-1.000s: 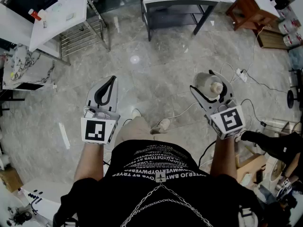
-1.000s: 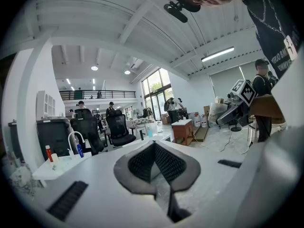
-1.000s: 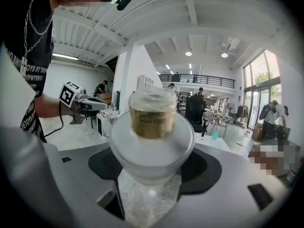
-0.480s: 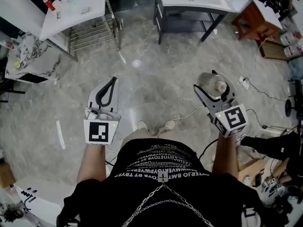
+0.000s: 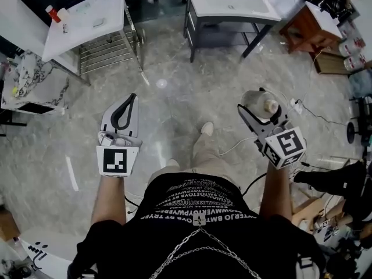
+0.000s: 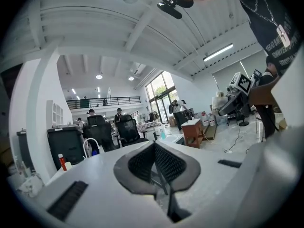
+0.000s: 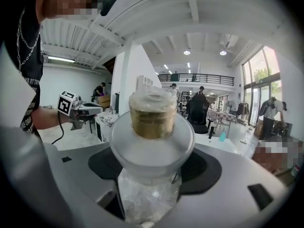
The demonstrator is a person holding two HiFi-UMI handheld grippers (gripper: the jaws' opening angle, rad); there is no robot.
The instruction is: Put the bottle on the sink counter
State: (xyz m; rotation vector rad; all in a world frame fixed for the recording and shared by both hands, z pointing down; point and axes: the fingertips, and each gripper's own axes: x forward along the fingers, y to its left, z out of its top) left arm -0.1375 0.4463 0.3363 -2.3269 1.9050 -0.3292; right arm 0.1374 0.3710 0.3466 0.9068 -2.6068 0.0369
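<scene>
A frosted round bottle [image 5: 256, 102] with a tan cap sits between the jaws of my right gripper [image 5: 260, 97], which is shut on it and carried above the marble floor. Seen from the right gripper view, the bottle [image 7: 151, 144] fills the gap, cap pointing away, with the right gripper [image 7: 152, 175] pressed against its sides. My left gripper [image 5: 129, 98] hangs at the left, shut and empty; in the left gripper view its jaws [image 6: 156, 148] meet tip to tip. A white sink counter [image 5: 235, 9] stands ahead at the top centre.
A second white counter [image 5: 78, 22] with small bottles and a wire rack under it stands at the top left. A wooden table [image 5: 308, 13] and water jugs [image 5: 354, 36] are at the right. Cables and a power strip [image 5: 296, 106] lie on the floor beside my right gripper.
The floor and furniture have slid down the view: both counters show more fully and sit nearer. One foot has stepped forward. Both grippers keep their pose, the bottle still held.
</scene>
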